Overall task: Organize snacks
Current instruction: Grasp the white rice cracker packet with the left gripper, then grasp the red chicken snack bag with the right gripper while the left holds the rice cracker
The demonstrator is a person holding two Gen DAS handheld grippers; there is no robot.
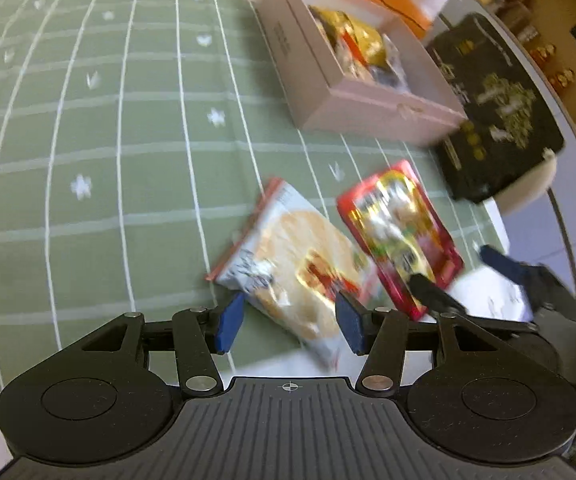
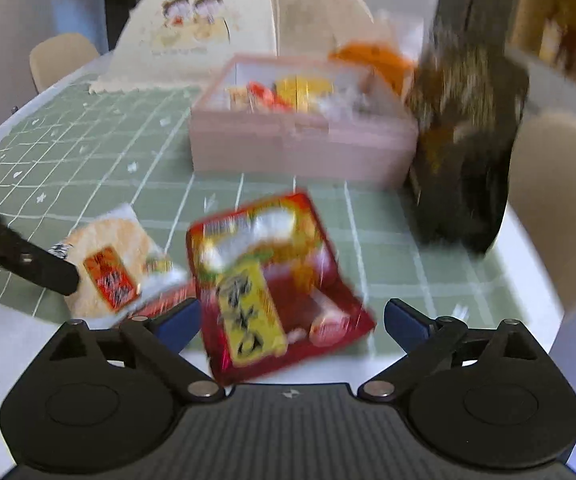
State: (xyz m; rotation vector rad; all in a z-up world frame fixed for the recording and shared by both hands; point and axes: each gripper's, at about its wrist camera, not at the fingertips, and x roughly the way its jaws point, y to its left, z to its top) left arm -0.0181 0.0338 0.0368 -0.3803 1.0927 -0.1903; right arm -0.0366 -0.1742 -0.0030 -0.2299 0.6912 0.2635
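Both grippers open: our left gripper (image 1: pixel 289 326) straddles the rice cracker pack (image 1: pixel 299 264), right gripper (image 2: pixel 291 326) wide around the red snack pack (image 2: pixel 272 280) (blurred). Pink box (image 2: pixel 303 148) and black bag (image 2: pixel 467 148) beyond.

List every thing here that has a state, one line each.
Pink box: open, snacks inside.
White snack packet: flat on the green cloth, between the left gripper's fingers; pad contact unclear.
Red snack packet: lying on the cloth, sealed.
Right gripper: open wide around the red snack packet, not touching.
Black bag: standing beside the pink box.
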